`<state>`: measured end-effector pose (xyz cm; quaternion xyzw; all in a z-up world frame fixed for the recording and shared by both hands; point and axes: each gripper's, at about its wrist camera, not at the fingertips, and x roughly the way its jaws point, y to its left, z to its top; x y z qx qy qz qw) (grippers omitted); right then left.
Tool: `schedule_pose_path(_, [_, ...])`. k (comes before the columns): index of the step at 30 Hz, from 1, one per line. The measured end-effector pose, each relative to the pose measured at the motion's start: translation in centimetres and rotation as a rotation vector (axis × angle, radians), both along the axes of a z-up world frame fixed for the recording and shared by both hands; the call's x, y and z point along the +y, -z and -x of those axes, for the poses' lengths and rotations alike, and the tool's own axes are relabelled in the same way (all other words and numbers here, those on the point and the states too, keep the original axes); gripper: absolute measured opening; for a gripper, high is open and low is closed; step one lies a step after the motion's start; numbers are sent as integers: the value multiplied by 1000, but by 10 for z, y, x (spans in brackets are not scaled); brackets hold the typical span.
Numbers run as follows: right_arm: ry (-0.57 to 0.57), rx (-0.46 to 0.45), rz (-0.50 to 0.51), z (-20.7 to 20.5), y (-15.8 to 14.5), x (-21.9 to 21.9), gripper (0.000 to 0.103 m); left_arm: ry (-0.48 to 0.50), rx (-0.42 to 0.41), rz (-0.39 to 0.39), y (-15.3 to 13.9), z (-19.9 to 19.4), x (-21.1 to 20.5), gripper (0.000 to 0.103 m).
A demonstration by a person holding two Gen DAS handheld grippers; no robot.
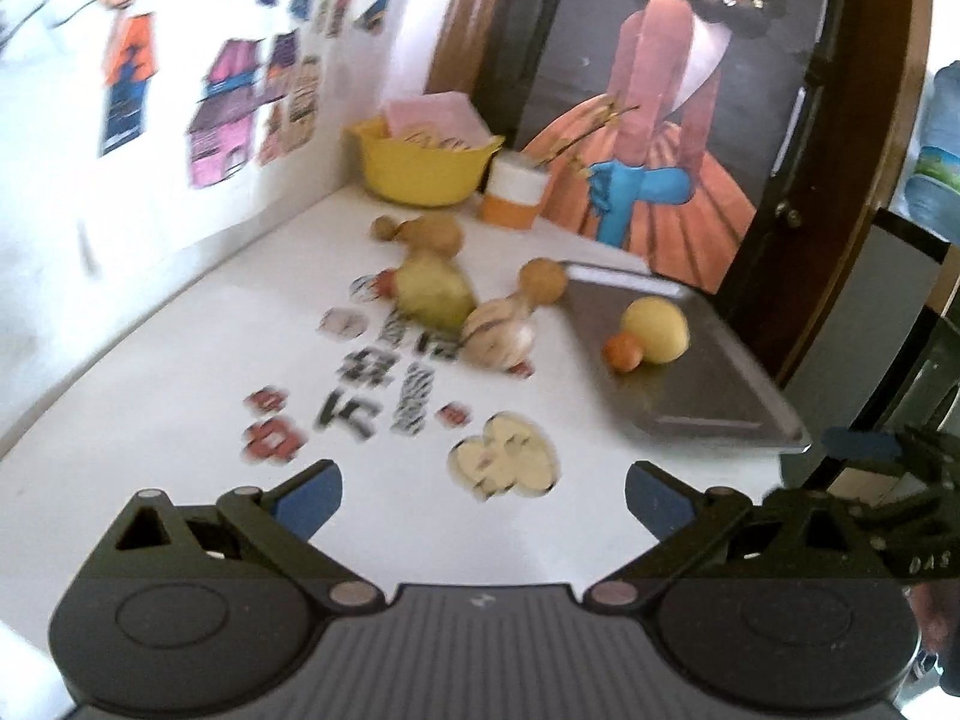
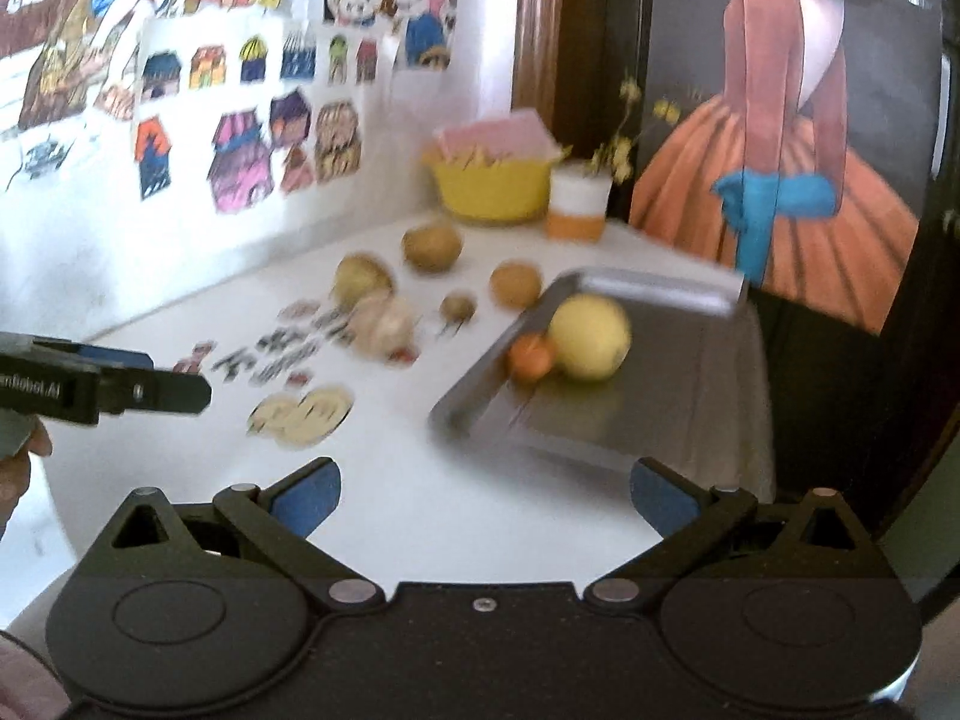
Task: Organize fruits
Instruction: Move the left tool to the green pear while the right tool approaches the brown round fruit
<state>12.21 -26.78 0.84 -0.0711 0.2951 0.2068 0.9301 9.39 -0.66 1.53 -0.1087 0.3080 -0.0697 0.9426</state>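
Observation:
A metal tray (image 1: 708, 396) (image 2: 672, 396) lies at the table's right side, holding a yellow round fruit (image 1: 655, 330) (image 2: 590, 336) and a small orange fruit (image 1: 623, 351) (image 2: 530, 357). Left of the tray, several fruits lie loose on the white table: a green-yellow pear (image 1: 433, 293) (image 2: 360, 279), a striped pale fruit (image 1: 497, 336) (image 2: 384, 319), brown round ones (image 1: 543, 281) (image 2: 515, 284) (image 2: 432, 247) and a tiny one (image 2: 458, 306). My left gripper (image 1: 483, 495) is open and empty over the near table. My right gripper (image 2: 485, 495) is also open and empty, near the tray's front corner.
A yellow bowl (image 1: 420, 171) (image 2: 492, 192) with pink paper and an orange-white cup (image 1: 515, 192) (image 2: 577, 204) stand at the back. Printed stickers (image 1: 384, 396) mark the tabletop. A poster (image 1: 660, 120) leans behind the tray. The other gripper's body (image 2: 102, 387) shows at the left.

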Motion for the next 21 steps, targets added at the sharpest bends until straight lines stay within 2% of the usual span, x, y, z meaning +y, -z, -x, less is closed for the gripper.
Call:
schedule_pose_path(7, [8, 71, -18, 22, 13, 30, 102, -48, 41, -41, 3, 18, 36, 103])
schedule_pose_path(12, [-39, 65, -6, 19, 8, 60, 102, -88, 78, -63, -2, 11, 63, 103])
schedule_pose_path(17, [-46, 34, -6, 0, 2, 83, 102, -131, 81, -75, -13, -9, 81, 103])
schedule_pose_path(21, [-41, 75, -68, -27, 0, 95, 102, -168, 46, -68, -27, -32, 87, 103])
